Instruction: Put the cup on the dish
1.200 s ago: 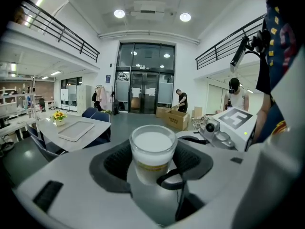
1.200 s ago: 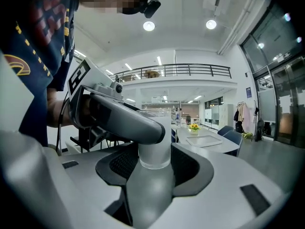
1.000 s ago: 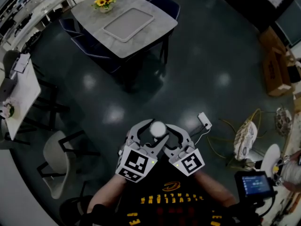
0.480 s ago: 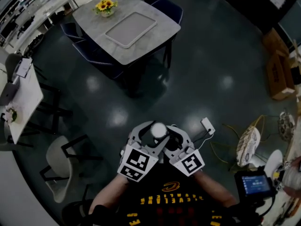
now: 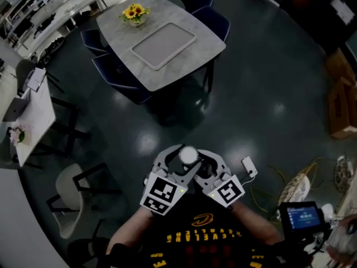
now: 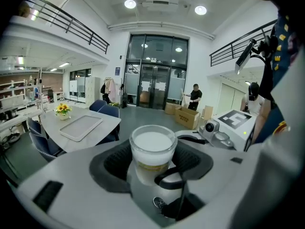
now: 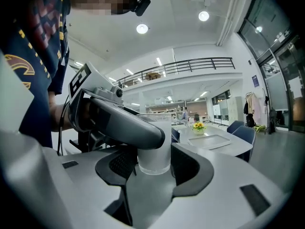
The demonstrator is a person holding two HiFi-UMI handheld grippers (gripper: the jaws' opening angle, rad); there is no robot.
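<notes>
Our left gripper [image 6: 153,168] and right gripper [image 7: 155,168] both stand wide, each clasping the cup [image 6: 153,147], with their jaws crossing around it. We hold it in the air close to our chest. The tray [image 5: 163,47] on the grey table [image 5: 178,13], which we take for the dish, lies well away across the floor. Two crossed grips could twist against each other as we walk, and the cup could slip out. We cannot read the cup's pale band or the yellow shirt lettering [image 5: 203,235].
</notes>
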